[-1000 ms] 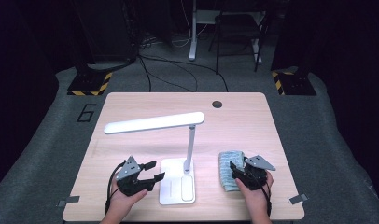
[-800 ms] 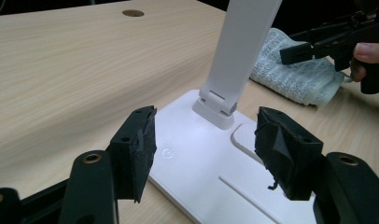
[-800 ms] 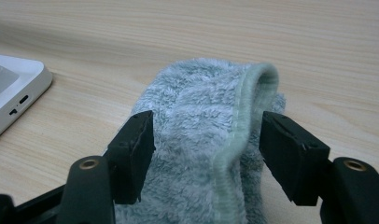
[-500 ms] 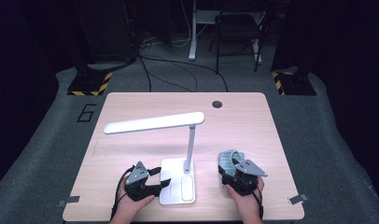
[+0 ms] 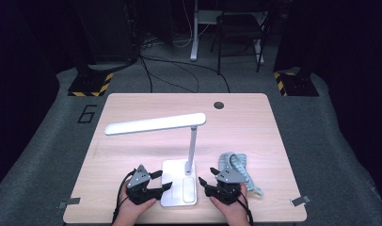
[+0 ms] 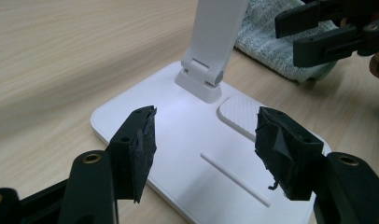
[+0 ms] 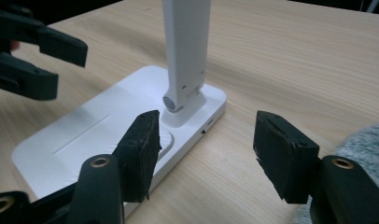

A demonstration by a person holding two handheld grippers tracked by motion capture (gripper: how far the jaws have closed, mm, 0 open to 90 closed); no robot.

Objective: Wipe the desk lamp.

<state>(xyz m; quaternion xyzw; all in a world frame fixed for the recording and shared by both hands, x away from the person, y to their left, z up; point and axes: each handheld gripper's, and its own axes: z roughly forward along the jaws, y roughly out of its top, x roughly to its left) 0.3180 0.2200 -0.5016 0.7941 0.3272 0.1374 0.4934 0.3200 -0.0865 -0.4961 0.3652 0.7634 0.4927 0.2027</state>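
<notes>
Lamp base (image 5: 179,188) lies at table's six o'clock, between my left gripper (image 5: 162,180) and right gripper (image 5: 206,182), both released; the right's jaws have just been narrowing, nothing between. High view alone shows lamp head (image 5: 155,125); cloth (image 5: 236,165) partly hidden behind my right gripper.

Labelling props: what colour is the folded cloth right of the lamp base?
Pale blue-green fuzzy folded cloth, clearest in the left gripper view.

Evenly lit table (image 5: 255,117), dark surroundings; close views soft, slightly blurred.
</notes>
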